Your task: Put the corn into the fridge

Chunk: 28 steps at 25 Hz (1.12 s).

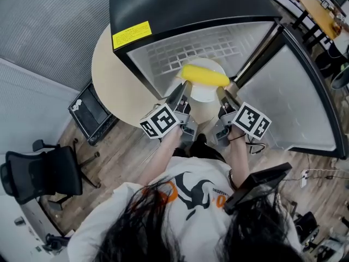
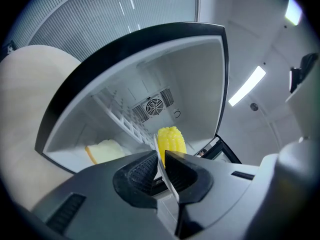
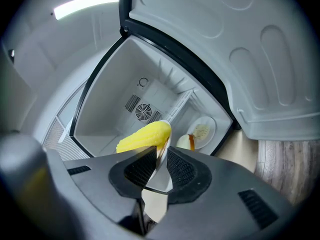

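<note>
Door (image 1: 289, 100) of the black mini fridge (image 1: 180, 4) stands open at the right of the head view. The fridge sits on a round table (image 1: 112, 75).

Corn (image 1: 204, 75): one yellow cob lying across a white plate (image 1: 206, 95) at frame centre, right at the mouth of the cabinet and not set down.

Left gripper (image 1: 179, 90): jaws closed on the plate's left rim. Its own view shows the thin white edge pinched between the pads, with the cob just beyond.

Right gripper (image 1: 224, 95): the same on the right rim, jaws clamped on the edge. The plate hangs between the two grippers.

Interior:
- white wire shelf (image 1: 191, 48)
- fan grille (image 2: 154, 106) on the rear wall
- slice of bread (image 2: 104, 151), lower left of the left gripper view
- small dish (image 3: 203, 130) with food on it, right of centre in the right gripper view

Progress (judgement): the door is open and the corn is lifted on its plate to the opening, so roughly the halfway mark.

Left to do: carry the plate inside, set it on a free spot beside the bread and the dish, let go of both rims, and back out. Closing the door probably follows.
</note>
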Each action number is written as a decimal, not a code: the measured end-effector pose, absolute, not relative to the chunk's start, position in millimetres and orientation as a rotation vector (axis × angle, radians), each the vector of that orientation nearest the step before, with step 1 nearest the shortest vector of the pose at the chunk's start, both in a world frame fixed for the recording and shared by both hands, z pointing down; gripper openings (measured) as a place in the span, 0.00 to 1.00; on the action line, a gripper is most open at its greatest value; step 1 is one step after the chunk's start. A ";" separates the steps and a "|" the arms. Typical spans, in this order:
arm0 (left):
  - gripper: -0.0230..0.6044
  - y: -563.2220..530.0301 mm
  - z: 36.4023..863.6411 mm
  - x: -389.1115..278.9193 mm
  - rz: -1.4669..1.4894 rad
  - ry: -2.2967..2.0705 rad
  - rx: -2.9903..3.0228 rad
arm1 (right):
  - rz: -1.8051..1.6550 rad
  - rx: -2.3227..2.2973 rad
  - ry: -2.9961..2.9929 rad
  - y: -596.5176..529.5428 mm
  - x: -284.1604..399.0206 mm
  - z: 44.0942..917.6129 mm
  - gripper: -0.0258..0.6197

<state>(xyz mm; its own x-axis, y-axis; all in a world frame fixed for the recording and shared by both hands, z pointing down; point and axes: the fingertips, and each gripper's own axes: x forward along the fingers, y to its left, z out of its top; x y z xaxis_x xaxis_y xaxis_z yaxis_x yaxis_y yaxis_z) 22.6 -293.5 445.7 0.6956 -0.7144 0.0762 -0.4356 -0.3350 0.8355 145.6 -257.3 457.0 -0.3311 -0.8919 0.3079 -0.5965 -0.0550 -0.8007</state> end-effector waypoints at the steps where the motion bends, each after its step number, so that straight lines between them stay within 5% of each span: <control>1: 0.10 -297.3 445.1 25.0 -0.385 -0.891 1.982 | -1.335 -1.588 1.921 -261.8 148.0 456.8 0.13; 19: 0.11 -339.9 460.2 29.6 -0.398 -0.978 1.905 | -1.432 -1.490 1.918 -314.5 157.3 468.2 0.13; 28: 0.20 -342.6 469.2 41.0 -0.264 -0.955 1.974 | -1.379 -1.574 1.842 -326.5 167.5 470.5 0.12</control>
